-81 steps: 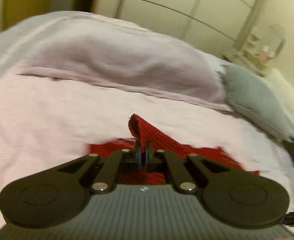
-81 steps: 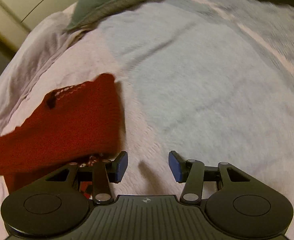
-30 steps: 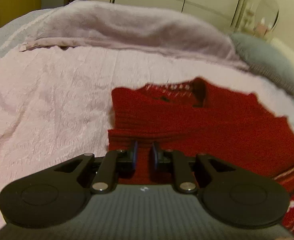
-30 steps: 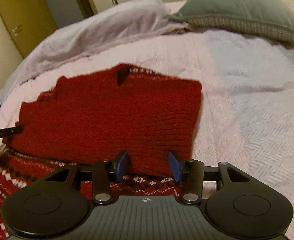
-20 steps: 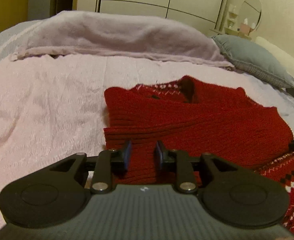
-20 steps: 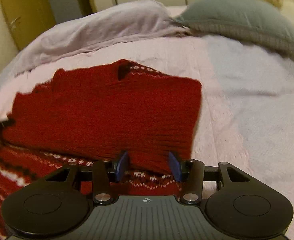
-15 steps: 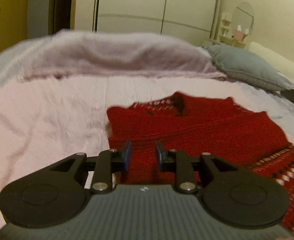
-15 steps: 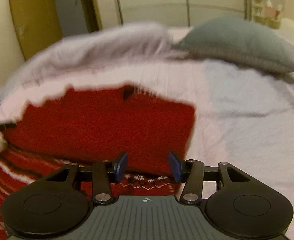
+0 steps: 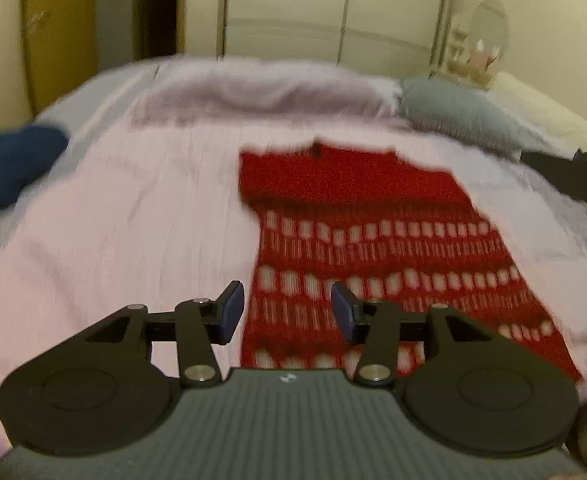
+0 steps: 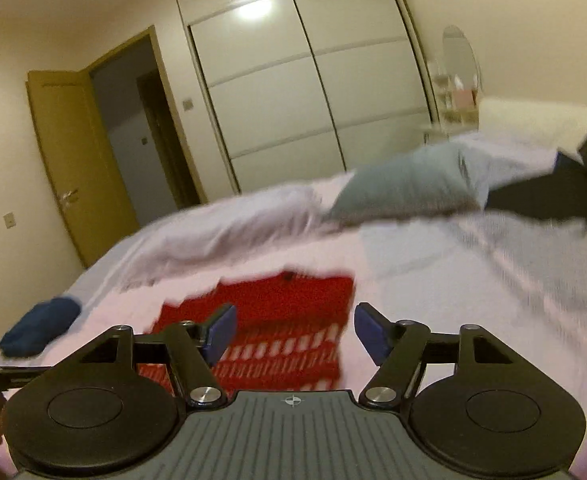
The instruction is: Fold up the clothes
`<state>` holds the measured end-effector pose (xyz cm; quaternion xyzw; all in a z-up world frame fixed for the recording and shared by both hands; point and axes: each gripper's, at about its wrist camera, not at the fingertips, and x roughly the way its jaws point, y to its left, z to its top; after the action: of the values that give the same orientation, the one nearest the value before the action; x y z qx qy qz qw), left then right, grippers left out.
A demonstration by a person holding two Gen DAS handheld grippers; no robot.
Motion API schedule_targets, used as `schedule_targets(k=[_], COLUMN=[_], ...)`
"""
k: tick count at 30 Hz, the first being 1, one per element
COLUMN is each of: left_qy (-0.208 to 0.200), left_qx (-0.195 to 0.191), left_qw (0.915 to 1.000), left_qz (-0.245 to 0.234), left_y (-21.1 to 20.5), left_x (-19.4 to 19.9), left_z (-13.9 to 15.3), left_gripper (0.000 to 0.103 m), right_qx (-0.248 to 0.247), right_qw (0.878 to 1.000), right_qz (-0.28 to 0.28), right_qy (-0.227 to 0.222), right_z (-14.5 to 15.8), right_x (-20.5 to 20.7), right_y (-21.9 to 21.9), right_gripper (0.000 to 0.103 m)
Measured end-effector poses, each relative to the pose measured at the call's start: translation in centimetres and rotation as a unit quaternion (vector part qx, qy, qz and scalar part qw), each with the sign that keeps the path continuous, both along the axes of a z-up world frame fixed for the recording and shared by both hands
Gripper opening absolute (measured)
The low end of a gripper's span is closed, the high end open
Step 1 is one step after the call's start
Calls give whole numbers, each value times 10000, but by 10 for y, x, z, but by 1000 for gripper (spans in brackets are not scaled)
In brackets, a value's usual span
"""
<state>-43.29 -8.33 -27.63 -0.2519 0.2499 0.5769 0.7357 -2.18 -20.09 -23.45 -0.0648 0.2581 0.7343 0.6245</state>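
**A:** Left wrist view first. Any writing? Only a tiny white logo mark on the gripper body, nothing I can read. The left gripper (image 9: 286,309) has its jaws spread wide with nothing between them, hanging just above the near end of the red sweater (image 9: 377,248). The sweater lies flat on the pink bedspread (image 9: 125,232), plain red band at the far end, rows of white pattern across the rest. It's blurry, so I can't make out the pattern itself.

**B:** What's around it?

**A:** A dark blue bundle (image 9: 11,164) at the left edge of the bed, a grey-blue pillow (image 9: 457,120) at the far right, a lilac blanket (image 9: 265,92) bunched along the far side, and something black (image 9: 573,176) at the right edge. Nothing lies on the sweater.

**B:** And the right wrist view?

**A:** Again just a small round mark, no text. The right gripper (image 10: 295,334) is wide open too, holding nothing, raised higher over the bed. The sweater sits partly behind its left finger. Behind the bed there's a white wardrobe (image 10: 293,92) and an open yellowish door (image 10: 73,160).
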Motion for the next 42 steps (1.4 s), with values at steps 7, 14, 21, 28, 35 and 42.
schedule_targets(k=[7,14,21,28,35,42], left_qy=[62,441,662,735,748,710], left_qx=[-339,-300,-396,-377,-365,-318], left_qw=[9991,9985,9970,9966,9965,9969], left_qz=[232,122,49,-48,-107,-124], left_y=[-77,-107,-127,-138,-145,-149], left_x=[13,43,59,67,71,69], left_z=[-9,-14,-28,-31,-31,-28], left_gripper=[44,46,46,46,46,47], right_qx=[-1014,-1264,-1509,-1443,-1440,-1414], right_qw=[9943,9886,9846,9849,9848,9852], right_qz=[96,101,264,347,379,393], right_qy=[-309,-810,-839,-886,-891,-881], right_z=[-53,-72,-95,-97,-99,-98], right_x=[-69,-99,-111,-117,-119,-120], right_y=[-51,-72,-79,-85,-91,-96], right_gripper=[69,69,69,69,69,69])
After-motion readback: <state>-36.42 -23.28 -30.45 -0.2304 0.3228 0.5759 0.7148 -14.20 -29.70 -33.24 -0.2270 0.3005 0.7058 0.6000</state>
